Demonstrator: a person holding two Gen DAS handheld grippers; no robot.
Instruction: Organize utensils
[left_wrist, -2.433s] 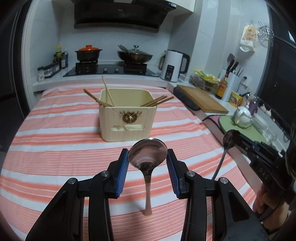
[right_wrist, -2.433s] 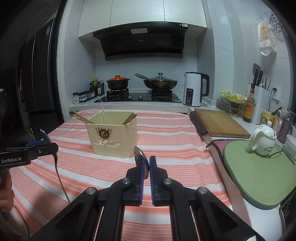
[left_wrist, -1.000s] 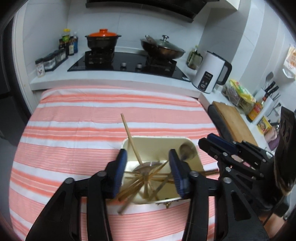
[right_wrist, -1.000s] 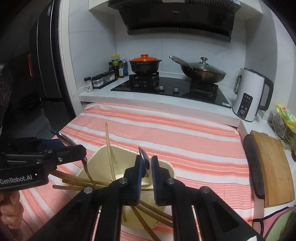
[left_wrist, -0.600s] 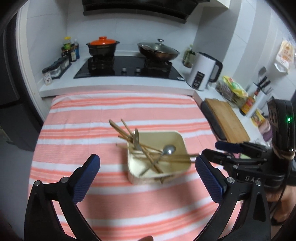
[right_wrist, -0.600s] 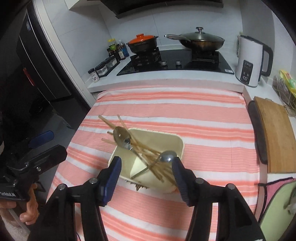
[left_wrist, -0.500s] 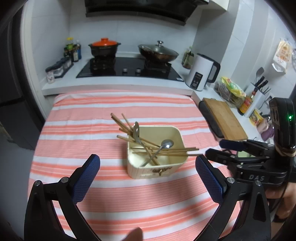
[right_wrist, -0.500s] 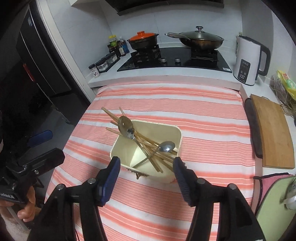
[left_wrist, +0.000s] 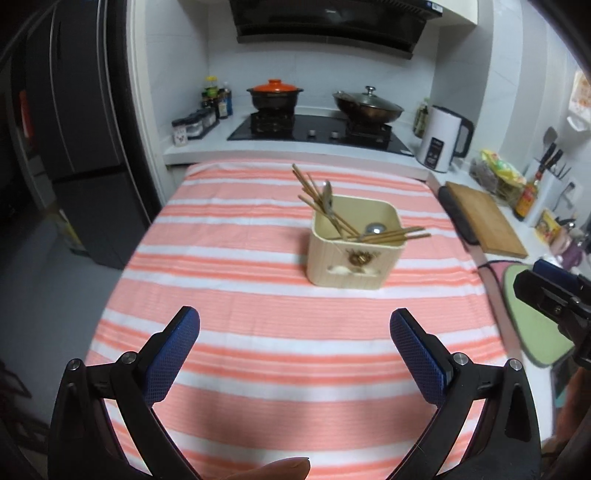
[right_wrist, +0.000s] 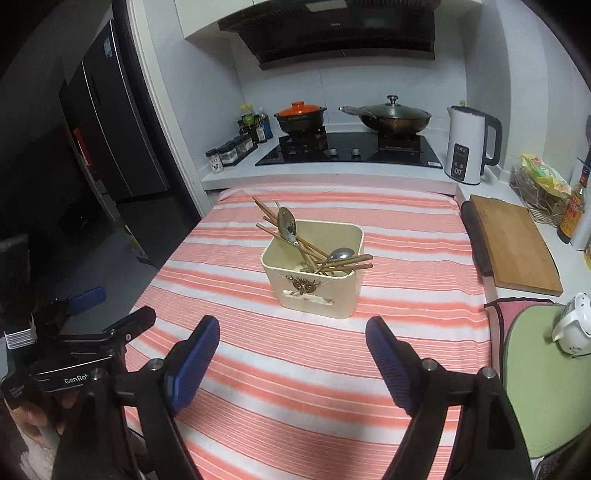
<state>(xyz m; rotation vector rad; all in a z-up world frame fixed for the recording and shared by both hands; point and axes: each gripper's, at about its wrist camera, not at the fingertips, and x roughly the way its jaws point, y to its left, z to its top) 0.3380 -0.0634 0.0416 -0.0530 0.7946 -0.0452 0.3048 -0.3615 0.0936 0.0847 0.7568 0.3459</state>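
Observation:
A cream utensil holder (left_wrist: 352, 254) stands on the striped tablecloth (left_wrist: 258, 295); it also shows in the right wrist view (right_wrist: 317, 280). It holds several wooden chopsticks (left_wrist: 391, 234) and two metal spoons (right_wrist: 288, 223), one leaning at the left rim, one (right_wrist: 340, 254) lying lower to the right. My left gripper (left_wrist: 293, 328) is open and empty, well back from the holder near the table's front. My right gripper (right_wrist: 291, 341) is open and empty, also back from the holder. Each gripper shows at the edge of the other's view.
A wooden cutting board (right_wrist: 513, 243) lies right of the table. A white kettle (right_wrist: 467, 149), an orange-lidded pot (right_wrist: 301, 116) and a wok (right_wrist: 391, 118) are on the stove counter behind. A green mat (right_wrist: 539, 373) with a teapot (right_wrist: 572, 328) is at right. A dark fridge (left_wrist: 74, 140) stands left.
Both grippers let go of their spoons into the holder, opened wide, and have pulled back and lower, so the holder now sits farther away.

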